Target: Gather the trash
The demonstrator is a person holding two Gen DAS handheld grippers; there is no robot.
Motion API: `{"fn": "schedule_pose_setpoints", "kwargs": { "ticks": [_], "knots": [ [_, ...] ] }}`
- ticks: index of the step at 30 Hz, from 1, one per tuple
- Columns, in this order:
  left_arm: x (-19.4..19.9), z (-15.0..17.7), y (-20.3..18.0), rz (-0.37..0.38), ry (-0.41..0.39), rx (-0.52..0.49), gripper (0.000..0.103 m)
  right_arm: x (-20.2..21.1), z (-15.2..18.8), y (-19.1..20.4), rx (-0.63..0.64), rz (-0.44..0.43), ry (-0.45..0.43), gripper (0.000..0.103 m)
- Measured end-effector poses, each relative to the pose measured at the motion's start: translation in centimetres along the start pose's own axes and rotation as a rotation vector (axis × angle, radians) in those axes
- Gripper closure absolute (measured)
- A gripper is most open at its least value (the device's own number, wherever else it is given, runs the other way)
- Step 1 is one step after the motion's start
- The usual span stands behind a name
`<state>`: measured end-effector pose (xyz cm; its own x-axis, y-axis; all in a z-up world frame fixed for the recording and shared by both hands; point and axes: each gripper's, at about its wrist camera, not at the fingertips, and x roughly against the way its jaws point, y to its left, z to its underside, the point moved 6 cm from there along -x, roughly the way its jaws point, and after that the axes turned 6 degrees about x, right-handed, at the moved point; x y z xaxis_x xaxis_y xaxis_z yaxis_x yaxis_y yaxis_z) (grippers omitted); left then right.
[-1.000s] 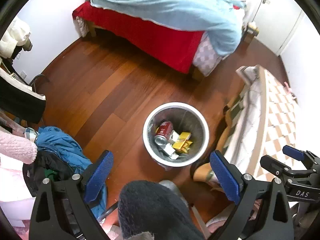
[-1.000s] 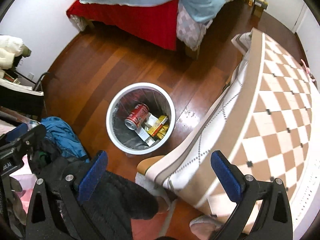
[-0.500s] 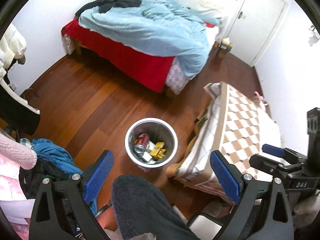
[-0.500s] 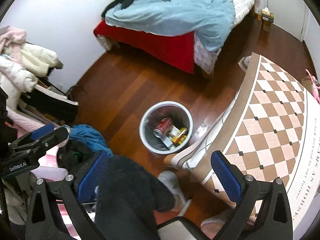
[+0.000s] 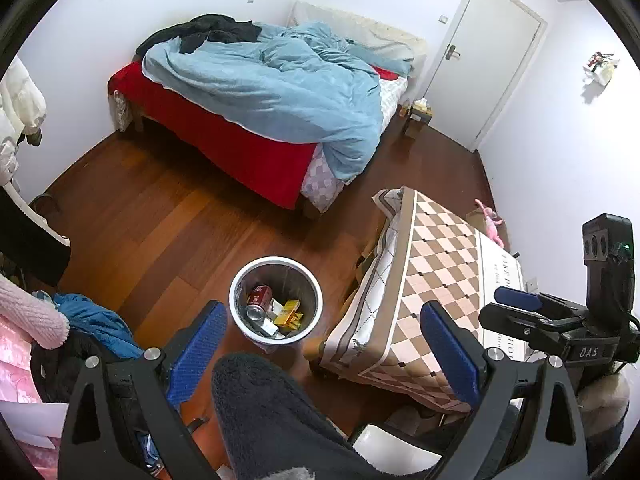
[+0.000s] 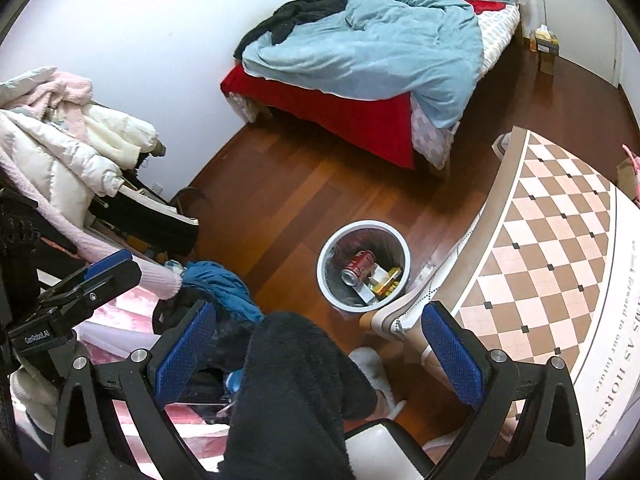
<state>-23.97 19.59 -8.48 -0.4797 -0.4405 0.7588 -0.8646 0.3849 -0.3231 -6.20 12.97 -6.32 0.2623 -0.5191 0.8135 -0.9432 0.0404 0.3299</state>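
Note:
A white round trash bin (image 5: 240,312) stands on the wood floor beside the checkered table, also in the right wrist view (image 6: 326,280). In it lie a red drink can (image 5: 258,300), a yellow carton (image 5: 290,314) and white scraps. The can (image 6: 356,266) and carton (image 6: 386,282) show in the right wrist view too. My left gripper (image 5: 322,344) is open and empty, held high above the bin. My right gripper (image 6: 316,344) is open and empty, also high above it. A dark fleece-clad leg (image 6: 296,392) fills the space below both grippers.
A table with a checkered cloth (image 5: 436,292) stands right of the bin. A bed with red sheet and blue duvet (image 5: 272,92) is at the back. Clothes pile at the left (image 6: 72,152), with a blue garment (image 6: 218,284) on the floor. A white door (image 5: 488,56) is far right.
Both grippers have risen well away from the bin and tilted up, so the bin looks smaller and more of the room shows. Both stay open and empty.

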Motion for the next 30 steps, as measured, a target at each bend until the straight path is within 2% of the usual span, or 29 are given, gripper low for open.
{"fn": "schedule_pose_setpoints", "kwargs": {
  "ticks": [14, 17, 19, 30],
  "knots": [
    [1.2, 0.4, 0.1, 0.009, -0.014, 0.004, 0.004, 1.9, -0.5, 2.1, 0.034, -0.037, -0.015, 0.0],
    [1.1, 0.5, 0.1, 0.015, -0.008, 0.007, 0.004, 1.9, -0.6, 2.1, 0.037, -0.039, -0.016, 0.0],
    [1.1, 0.5, 0.1, 0.017, -0.009, 0.008, 0.0, 1.9, -0.5, 2.1, 0.037, -0.036, -0.013, 0.0],
    [1.1, 0.5, -0.1, 0.017, -0.011, 0.01, 0.0, 2.0, -0.4, 1.8, 0.036, -0.043, -0.009, 0.0]
  ]
}}
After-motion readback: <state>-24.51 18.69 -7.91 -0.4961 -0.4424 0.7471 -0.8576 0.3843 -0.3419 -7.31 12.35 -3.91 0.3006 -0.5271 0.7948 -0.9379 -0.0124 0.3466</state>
